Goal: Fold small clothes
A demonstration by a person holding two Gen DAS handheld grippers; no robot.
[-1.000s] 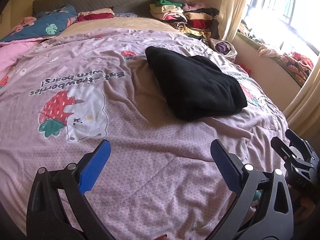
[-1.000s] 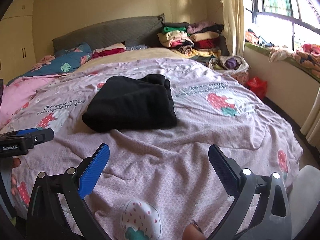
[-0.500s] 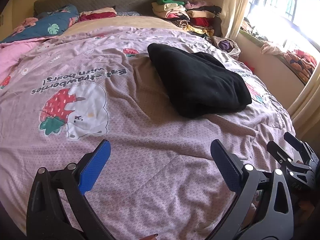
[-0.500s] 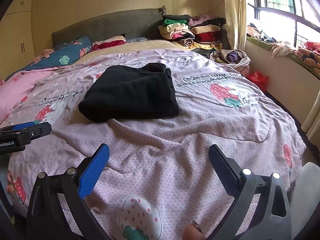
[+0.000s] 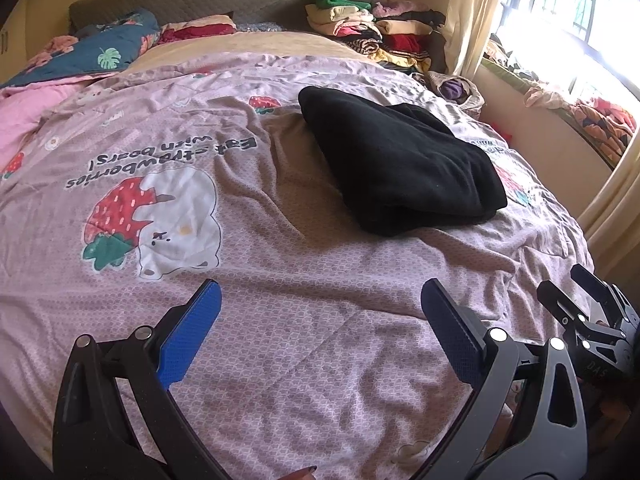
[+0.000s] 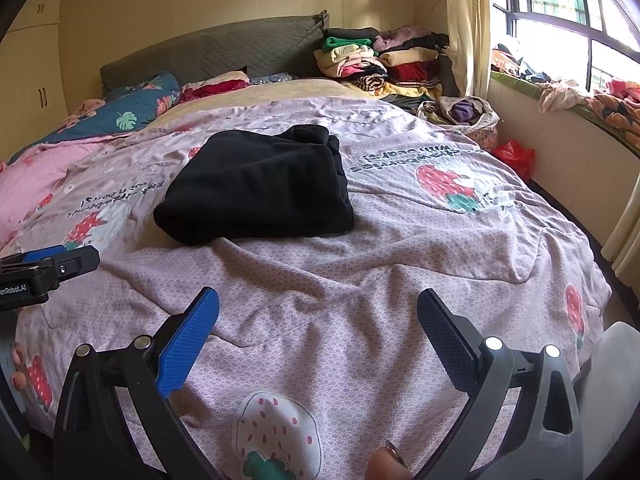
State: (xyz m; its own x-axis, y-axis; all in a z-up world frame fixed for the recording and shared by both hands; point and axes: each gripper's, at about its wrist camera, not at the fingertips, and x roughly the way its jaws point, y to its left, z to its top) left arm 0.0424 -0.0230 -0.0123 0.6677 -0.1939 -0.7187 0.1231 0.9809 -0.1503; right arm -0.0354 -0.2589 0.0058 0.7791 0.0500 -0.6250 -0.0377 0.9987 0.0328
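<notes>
Holding both grippers low over the near end of the bed, I read each as spread wide and empty: left gripper and right gripper both show blue pads well apart with only quilt between them.

The garment, black and already bundled into a thick folded block, lies on the quilt ahead of both grippers, well apart from either. From the left wrist view it sits ahead and to the right; from the right wrist view it sits ahead and slightly left. It therefore lies roughly between the two grippers' lines of approach.

Its long axis appears to run away from me toward the headboard, with the rounded fold edge facing the grippers.

Judgement: neither gripper is clearly nearer. The right has the straighter line to the near edge. Any next grasp requires a forward reach across bare quilt first.
</notes>
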